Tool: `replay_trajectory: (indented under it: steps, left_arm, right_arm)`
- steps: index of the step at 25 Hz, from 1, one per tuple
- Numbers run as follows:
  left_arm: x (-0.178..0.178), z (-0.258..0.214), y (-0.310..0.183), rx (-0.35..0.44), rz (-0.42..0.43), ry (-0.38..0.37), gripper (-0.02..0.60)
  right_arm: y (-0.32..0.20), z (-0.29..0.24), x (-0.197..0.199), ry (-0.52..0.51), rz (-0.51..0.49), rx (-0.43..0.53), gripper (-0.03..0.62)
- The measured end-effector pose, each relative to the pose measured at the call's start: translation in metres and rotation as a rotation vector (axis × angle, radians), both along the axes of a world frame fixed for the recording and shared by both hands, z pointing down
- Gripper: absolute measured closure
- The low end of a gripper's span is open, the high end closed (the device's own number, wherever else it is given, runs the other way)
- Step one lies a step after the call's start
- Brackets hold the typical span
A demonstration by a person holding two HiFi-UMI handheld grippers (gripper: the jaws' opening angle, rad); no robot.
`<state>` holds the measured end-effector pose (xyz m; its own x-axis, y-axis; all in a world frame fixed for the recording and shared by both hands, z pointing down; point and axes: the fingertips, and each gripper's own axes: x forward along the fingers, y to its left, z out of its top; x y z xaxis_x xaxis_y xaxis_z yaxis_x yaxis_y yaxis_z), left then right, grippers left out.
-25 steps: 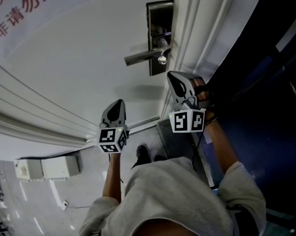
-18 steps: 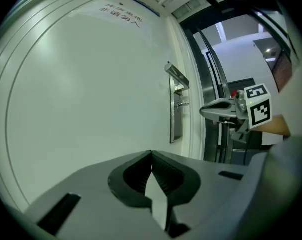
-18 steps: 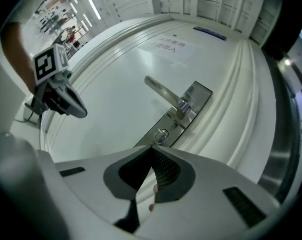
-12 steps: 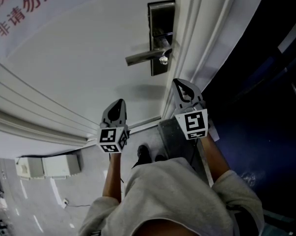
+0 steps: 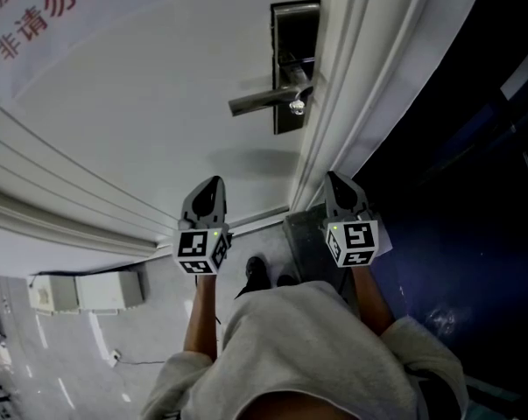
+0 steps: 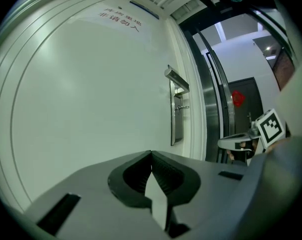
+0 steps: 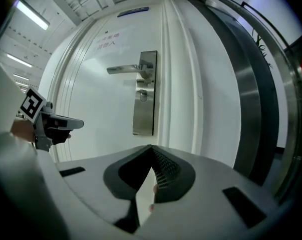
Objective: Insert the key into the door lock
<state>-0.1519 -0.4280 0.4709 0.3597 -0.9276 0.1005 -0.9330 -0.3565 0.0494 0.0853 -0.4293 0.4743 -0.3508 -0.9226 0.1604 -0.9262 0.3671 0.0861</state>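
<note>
**Key in the lock, both claws shut and empty**

Head view. The lock sits at upper centre on the door. A small shiny piece, by my judgement the key, projects from it just under the handle. My left claw and right claw hang at mid-frame, well apart from the lock, jaws closed on nothing. Insertion looks complete. Any further move calls for my right claw to open, go up the frame and pinch the key's head.
</note>
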Motion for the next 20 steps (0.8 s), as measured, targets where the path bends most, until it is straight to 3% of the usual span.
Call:
replay_trajectory:
  steps: [7,20]
  left_arm:
    - [0.001,0.008,0.007,-0.026,-0.001,0.002,0.563]
    - [-0.004,0.014,0.011,-0.031,-0.016,0.018,0.563]
  right_arm:
    - [0.009,0.015,0.013,0.006,0.030,-0.030,0.572]
    - [0.005,0.003,-0.005,-0.002,-0.002,-0.007,0.572]
